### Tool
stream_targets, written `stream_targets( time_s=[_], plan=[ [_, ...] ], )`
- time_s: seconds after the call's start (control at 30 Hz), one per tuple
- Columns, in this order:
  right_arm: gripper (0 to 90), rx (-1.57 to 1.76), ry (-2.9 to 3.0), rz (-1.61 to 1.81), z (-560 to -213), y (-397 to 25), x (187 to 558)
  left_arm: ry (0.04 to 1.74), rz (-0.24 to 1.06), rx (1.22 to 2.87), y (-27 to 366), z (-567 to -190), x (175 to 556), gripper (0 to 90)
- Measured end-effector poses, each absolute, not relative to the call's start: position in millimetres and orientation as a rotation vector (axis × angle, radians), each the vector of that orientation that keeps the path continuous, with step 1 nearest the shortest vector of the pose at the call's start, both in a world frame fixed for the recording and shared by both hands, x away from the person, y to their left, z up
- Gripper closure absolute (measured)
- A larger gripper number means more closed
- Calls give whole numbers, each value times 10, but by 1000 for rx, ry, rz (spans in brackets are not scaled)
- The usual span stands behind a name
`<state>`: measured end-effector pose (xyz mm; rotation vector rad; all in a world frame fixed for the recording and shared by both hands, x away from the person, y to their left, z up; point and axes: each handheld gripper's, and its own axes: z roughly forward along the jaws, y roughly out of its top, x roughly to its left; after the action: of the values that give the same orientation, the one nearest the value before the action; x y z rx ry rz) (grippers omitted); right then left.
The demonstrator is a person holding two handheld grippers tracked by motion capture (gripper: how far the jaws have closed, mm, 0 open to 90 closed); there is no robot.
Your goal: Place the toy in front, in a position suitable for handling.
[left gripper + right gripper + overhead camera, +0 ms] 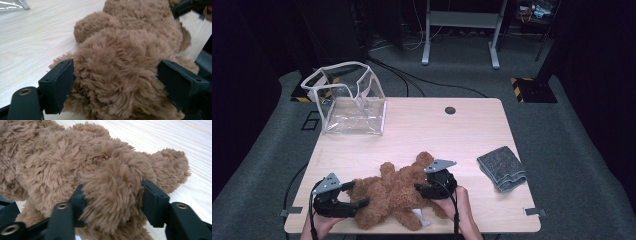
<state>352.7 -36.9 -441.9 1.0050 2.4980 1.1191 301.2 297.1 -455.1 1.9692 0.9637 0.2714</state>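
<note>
High view: a brown, shaggy plush teddy bear [394, 194] lies sprawled on the near part of the pale wooden table [422, 130], close to the person's edge. The left gripper [354, 199] meets it from the left, its jaws spread to either side of the bear's fur, and the right gripper [422, 189] presses in from the right, near the bear's upper end. A white tag [421, 217] pokes out beneath the bear at the front edge.

The left gripper view gives what the overhead look cannot: the left gripper [116, 82] stands wide, one black jaw on each side of a thick furry lump of the teddy bear [130, 50], the fur brushing both pads; whether they squeeze it is not clear. The right gripper view shows the right gripper [113, 200] clamped narrower around a tuft of the bear [75, 167], fur bulging out between the jaws, with a rounded limb or ear lying on the table behind.

Farther out, the high view alone takes in the surroundings: a clear plastic pouch with white trim [349, 97] standing open at the table's far left corner, and a folded grey cloth [502, 167] near the right edge, well apart from the bear. The person's hands [464, 212] enter from the bottom.
</note>
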Motion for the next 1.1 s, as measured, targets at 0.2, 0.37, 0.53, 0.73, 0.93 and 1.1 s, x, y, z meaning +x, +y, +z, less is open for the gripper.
stream_targets(
  time_s=[0.2,0.37,0.53,0.73,0.93,1.1],
  plan=[
    [598,1031,2512,1145,-4517,-379,3583,951,272,2030,2880,-4641,3021,285],
    [669,1039,2515,1174,-4534,-390,3591,936,275,2022,2904,-4684,3015,478],
    [708,1030,2486,1210,-4531,-375,3556,928,307,1987,2915,-4721,2981,624],
    [620,1019,2465,1236,-4471,-439,3542,925,340,1980,2900,-4707,2972,655],
    [580,992,2435,1229,-4391,-476,3492,926,315,1986,2909,-4677,2994,650],
    [560,978,2391,1246,-4285,-485,3464,924,311,1981,2920,-4678,3000,632]
  ],
)
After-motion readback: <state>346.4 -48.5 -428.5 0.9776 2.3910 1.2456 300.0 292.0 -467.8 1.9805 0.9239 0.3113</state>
